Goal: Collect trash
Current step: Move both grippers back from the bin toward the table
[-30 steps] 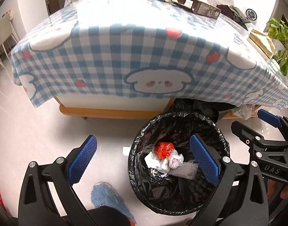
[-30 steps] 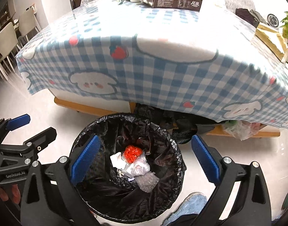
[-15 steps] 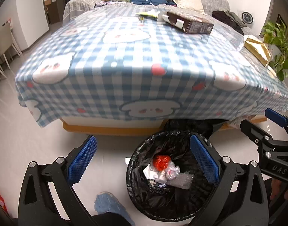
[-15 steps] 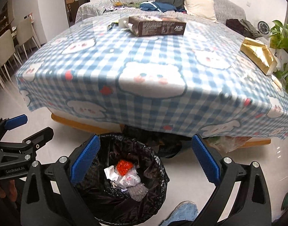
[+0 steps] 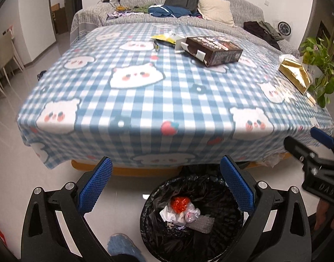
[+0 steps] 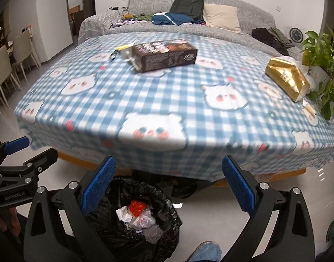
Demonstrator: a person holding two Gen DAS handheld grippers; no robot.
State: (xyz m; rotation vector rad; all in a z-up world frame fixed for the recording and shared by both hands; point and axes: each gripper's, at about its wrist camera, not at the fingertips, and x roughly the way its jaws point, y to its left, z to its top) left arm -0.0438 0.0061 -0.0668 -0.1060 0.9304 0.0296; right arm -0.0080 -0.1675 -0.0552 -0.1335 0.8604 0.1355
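Note:
A black-lined trash bin (image 5: 223, 238) (image 6: 167, 233) stands on the floor by the table's near edge, holding a red wad (image 5: 180, 204), white paper and clear plastic. On the table lie a brown carton (image 5: 214, 51) (image 6: 164, 56), a yellow wrapper (image 5: 164, 38) behind it and a gold bag (image 5: 294, 77) (image 6: 286, 79) at the right edge. My left gripper (image 5: 167, 187) and right gripper (image 6: 168, 187) both hang open and empty above the floor, over the bin. Each gripper also shows at the edge of the other's view.
The table wears a blue checked cloth (image 5: 167, 100) with cartoon faces. Behind it is a grey sofa (image 6: 210, 6) with a backpack, clothes and a cushion. A potted plant (image 6: 321, 65) stands right, chairs (image 6: 5, 69) left. A blue shoe (image 5: 121, 249) is near the bin.
Both grippers have risen and tilted up from over the bin, so the table top and its items have come into view. The bin has dropped lower in both views.

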